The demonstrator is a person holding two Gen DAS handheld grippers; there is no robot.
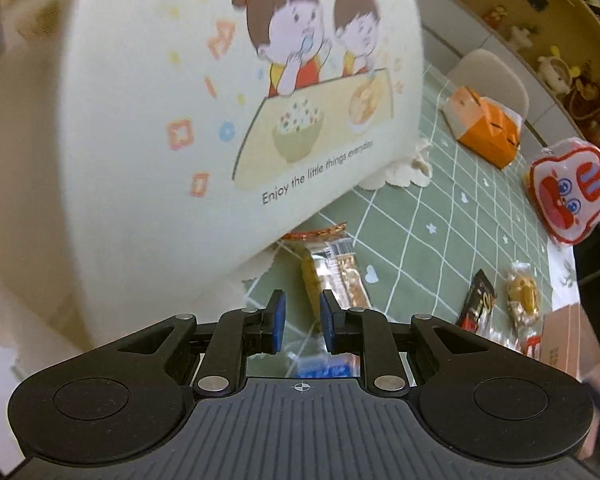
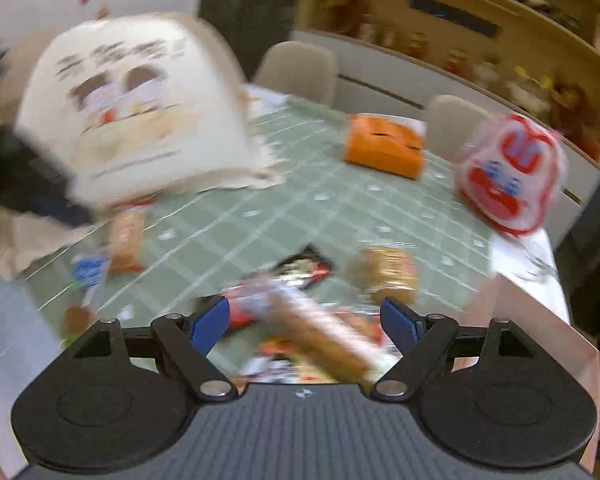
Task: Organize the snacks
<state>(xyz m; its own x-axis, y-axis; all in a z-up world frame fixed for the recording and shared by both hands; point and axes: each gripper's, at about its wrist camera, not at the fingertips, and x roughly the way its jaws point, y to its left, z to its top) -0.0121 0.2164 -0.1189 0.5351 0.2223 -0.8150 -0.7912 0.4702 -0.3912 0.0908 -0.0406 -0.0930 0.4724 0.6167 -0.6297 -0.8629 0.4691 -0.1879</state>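
Two blue fingers (image 1: 279,322) of the left gripper (image 1: 302,322) stand close together with a small gap and nothing between them; a clear snack bar (image 1: 338,274) lies just ahead on the green checked surface (image 1: 440,208). A cream bin (image 1: 204,112) fills the left side. The right gripper (image 2: 305,322) is spread wide above blurred snack packets (image 2: 320,336)

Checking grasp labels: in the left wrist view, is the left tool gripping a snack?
No. The left tool has a bare gap between its pads, with the clear-wrapped snack bar lying on the tablecloth beyond.
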